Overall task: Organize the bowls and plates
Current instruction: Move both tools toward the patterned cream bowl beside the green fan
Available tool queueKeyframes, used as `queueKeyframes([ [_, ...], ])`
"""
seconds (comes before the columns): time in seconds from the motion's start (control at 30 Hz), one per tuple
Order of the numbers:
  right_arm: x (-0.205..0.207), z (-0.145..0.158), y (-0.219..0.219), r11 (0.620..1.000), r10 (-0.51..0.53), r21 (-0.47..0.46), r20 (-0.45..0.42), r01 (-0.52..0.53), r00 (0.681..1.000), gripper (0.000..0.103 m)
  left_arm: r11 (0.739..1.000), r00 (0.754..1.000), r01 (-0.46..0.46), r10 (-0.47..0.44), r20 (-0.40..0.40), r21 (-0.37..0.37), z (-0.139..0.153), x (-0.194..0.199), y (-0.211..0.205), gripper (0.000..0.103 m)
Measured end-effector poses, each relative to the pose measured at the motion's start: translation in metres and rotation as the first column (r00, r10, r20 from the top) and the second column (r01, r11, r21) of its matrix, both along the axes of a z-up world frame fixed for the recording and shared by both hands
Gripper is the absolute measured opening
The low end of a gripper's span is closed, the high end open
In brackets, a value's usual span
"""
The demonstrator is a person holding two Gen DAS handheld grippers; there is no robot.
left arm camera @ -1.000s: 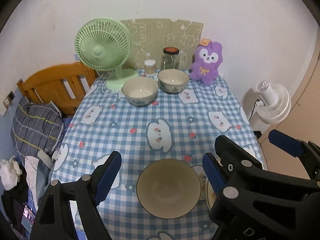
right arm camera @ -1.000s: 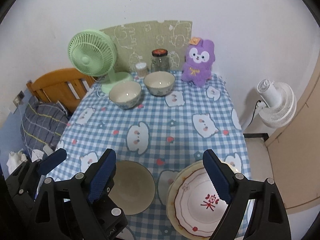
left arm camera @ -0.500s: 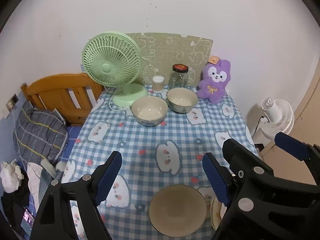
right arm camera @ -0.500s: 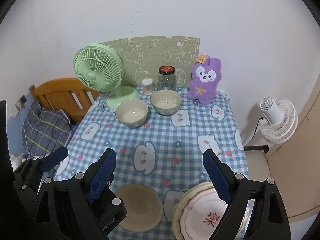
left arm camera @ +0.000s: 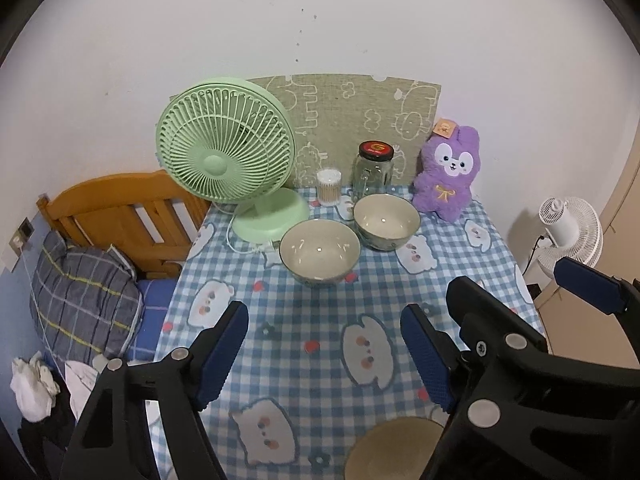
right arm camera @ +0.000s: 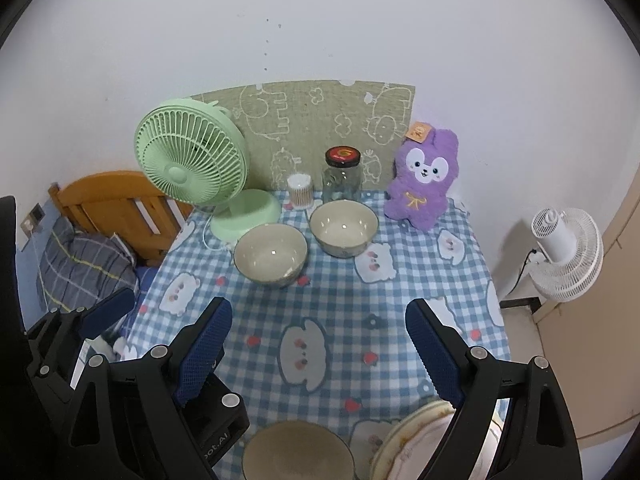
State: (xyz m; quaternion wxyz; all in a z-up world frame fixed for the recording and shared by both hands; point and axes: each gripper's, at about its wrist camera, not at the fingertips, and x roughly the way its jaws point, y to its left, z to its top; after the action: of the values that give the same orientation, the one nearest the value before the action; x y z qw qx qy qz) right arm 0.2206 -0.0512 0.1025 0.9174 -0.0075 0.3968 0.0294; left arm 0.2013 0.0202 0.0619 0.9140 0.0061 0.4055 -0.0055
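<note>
Both hand-held grippers hover with jaws apart — left hand-held gripper [left arm camera: 324,354], right hand-held gripper [right arm camera: 318,350]. Two bowls [right arm camera: 270,255] sit at the desk's [right arm camera: 420,292] far end, another bowl [right arm camera: 298,451] and plate [right arm camera: 416,440] near. Ceramic looks rigid, slippery, breakable — pinching the rim seems best.

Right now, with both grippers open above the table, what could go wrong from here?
1. The white red-patterned plate sits at the near table edge; a nudge from the right gripper could tip it off.
2. The two cream ceramic bowls stand close together; gripping one may knock the other.
3. The light green desk fan and its white cord lie beside the left bowl and could snag the left gripper.
</note>
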Motion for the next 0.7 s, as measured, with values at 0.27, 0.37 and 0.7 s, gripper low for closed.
queueKeyframes([
  [0.27, 0.034, -0.006, 0.018, 0.999, -0.034, 0.001, 0.008, 0.034, 0.999, 0.091, 1.0, 1.0, 0.014, -0.014, 0.014, -0.002, -0.002, 0.036, 0.019, 0.08],
  [0.37, 0.047, -0.011, 0.027, 0.999, -0.034, -0.002, 0.007, 0.034, 0.999, 0.091, 1.0, 1.0, 0.006, -0.006, 0.014, 0.0, -0.005, 0.05, 0.027, 0.08],
  [0.7, 0.088, -0.034, 0.04, 0.998, -0.056, -0.001, -0.019, 0.056, 0.998, 0.088, 1.0, 1.0, -0.005, 0.005, 0.002, -0.011, -0.025, 0.088, 0.048, 0.076],
])
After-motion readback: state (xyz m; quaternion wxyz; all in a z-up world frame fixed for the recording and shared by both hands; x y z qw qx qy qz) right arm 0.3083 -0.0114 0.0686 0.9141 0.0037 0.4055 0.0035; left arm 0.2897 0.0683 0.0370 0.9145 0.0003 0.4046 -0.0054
